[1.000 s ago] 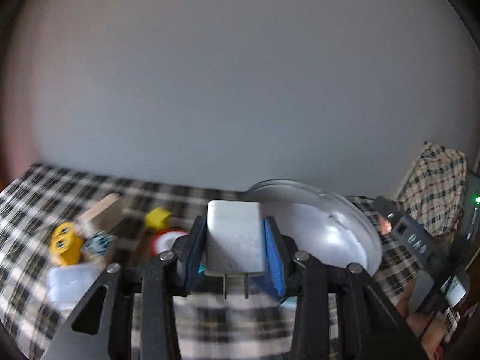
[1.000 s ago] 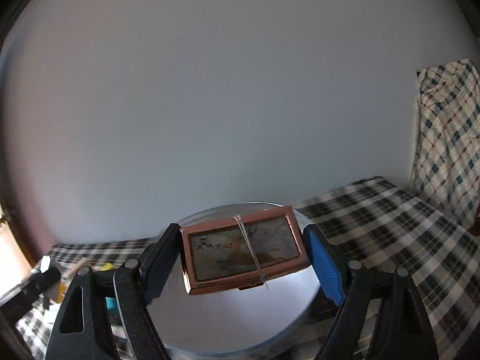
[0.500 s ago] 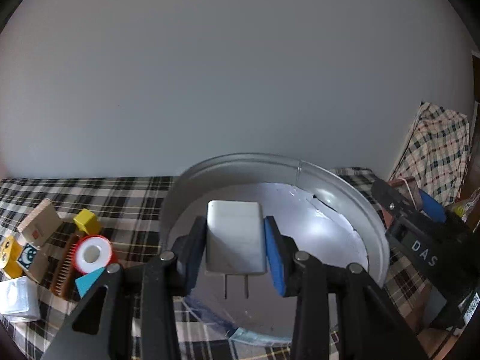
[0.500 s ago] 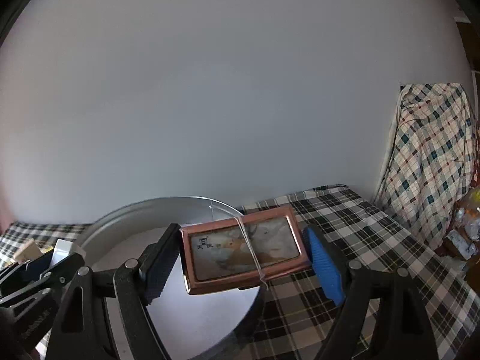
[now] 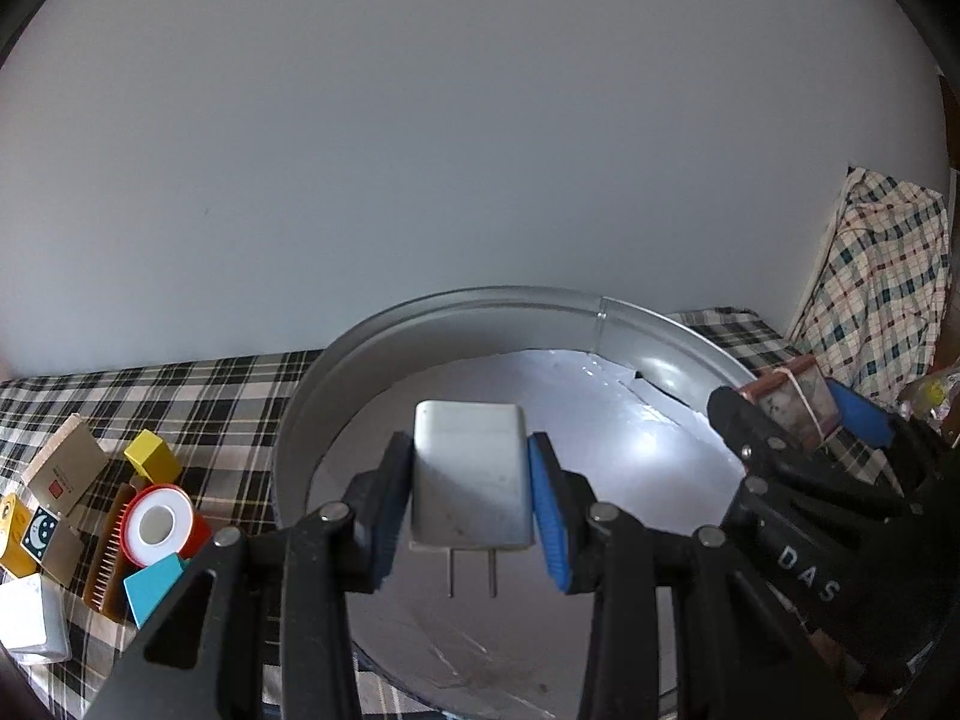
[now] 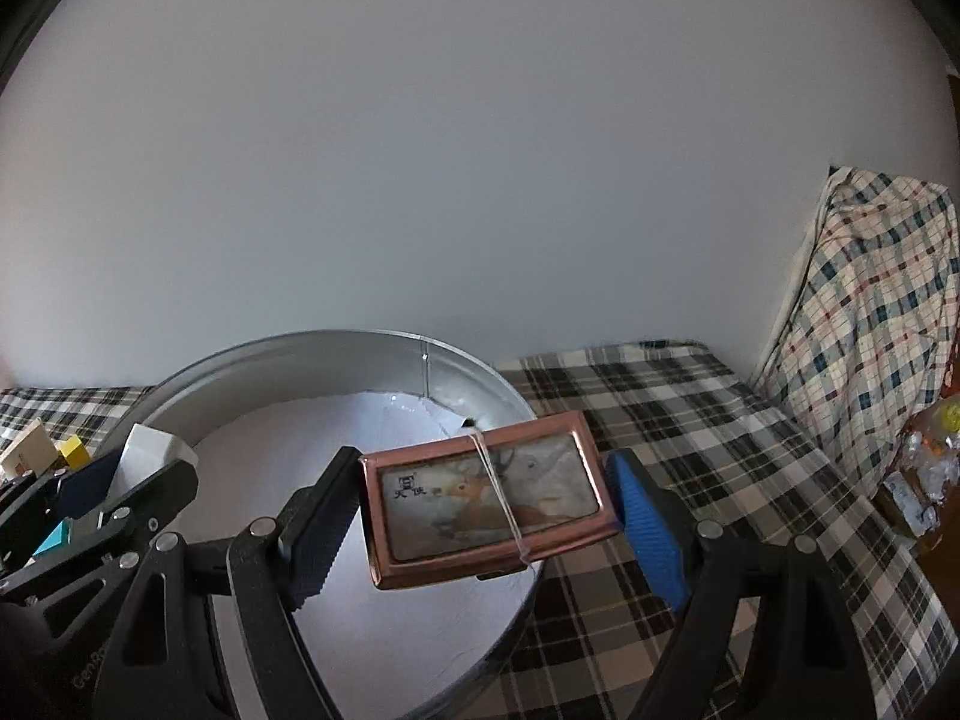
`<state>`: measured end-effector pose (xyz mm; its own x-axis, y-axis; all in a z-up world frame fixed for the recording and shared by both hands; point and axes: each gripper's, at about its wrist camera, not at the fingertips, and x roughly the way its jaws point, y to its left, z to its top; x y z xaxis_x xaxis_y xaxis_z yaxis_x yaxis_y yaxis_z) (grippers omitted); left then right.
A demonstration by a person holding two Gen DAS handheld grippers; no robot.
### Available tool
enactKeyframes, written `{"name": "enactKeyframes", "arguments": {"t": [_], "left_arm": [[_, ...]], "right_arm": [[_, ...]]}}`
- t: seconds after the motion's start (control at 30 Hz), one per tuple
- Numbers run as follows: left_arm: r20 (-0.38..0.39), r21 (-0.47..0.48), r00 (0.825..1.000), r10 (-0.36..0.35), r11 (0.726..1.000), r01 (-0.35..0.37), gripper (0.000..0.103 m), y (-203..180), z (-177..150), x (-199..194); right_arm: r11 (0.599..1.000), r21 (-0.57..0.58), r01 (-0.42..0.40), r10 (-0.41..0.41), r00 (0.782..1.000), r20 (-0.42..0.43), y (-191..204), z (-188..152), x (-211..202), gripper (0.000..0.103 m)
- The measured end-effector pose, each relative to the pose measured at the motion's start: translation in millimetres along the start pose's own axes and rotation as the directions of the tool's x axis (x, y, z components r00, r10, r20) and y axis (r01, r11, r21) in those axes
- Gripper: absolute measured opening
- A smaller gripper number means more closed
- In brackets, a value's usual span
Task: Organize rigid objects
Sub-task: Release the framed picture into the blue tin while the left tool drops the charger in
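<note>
Gripping a white charger (image 5: 471, 474) and card tin (image 6: 487, 495) above the round tray (image 5: 660, 348).

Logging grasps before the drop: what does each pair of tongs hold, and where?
Left tongs clamp the white plug adapter by its two sides, prongs toward the camera. Right tongs clamp the copper-rimmed tin by its short ends.

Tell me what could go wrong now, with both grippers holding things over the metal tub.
1. The left gripper and right gripper are close together over the tub; they could bump.
2. The tin sits tilted between the right gripper's pads, over the tub's edge; it might slip out or land on the cloth.
3. The charger is held prongs down; dropped, it may hit the tub floor prongs first.
</note>
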<state>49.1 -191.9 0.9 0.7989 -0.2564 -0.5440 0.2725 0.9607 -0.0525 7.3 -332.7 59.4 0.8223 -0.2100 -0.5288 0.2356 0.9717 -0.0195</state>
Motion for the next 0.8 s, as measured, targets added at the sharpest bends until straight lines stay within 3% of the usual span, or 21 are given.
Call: {"name": "enactKeyframes", "arguments": {"t": [0.5,0.57,0.63,0.67,0.73,0.8], "left_arm": [[-0.030,0.019,0.998,0.055,0.998,-0.054,0.038,7,-6,12],[-0.005,0.025,0.998,0.070,0.997,-0.070,0.052,6,-6,7],[0.034,0.028,0.993,0.113,0.993,-0.114,0.093,5,-7,0],[0.066,0.022,0.989,0.129,0.991,-0.131,0.103,6,-7,-5],[0.133,0.022,0.983,0.125,0.991,-0.129,0.103,5,-8,-17],[0.146,0.044,0.983,0.107,0.992,-0.114,0.103,2,-9,-23]], "right_arm": [[0.999,-0.042,-0.011,0.008,0.998,-0.068,15,-9,15,0.084],[1.000,-0.026,-0.015,0.013,0.998,-0.064,13,-8,14,0.085],[1.000,0.023,-0.015,0.016,0.999,-0.052,5,-6,9,0.086],[0.999,0.054,-0.006,0.009,0.999,-0.042,-2,-4,7,0.087],[0.989,0.146,-0.012,0.015,1.000,-0.018,-20,-1,1,0.095],[0.963,0.265,-0.059,0.058,0.998,0.012,-38,-1,-4,0.101]]}}
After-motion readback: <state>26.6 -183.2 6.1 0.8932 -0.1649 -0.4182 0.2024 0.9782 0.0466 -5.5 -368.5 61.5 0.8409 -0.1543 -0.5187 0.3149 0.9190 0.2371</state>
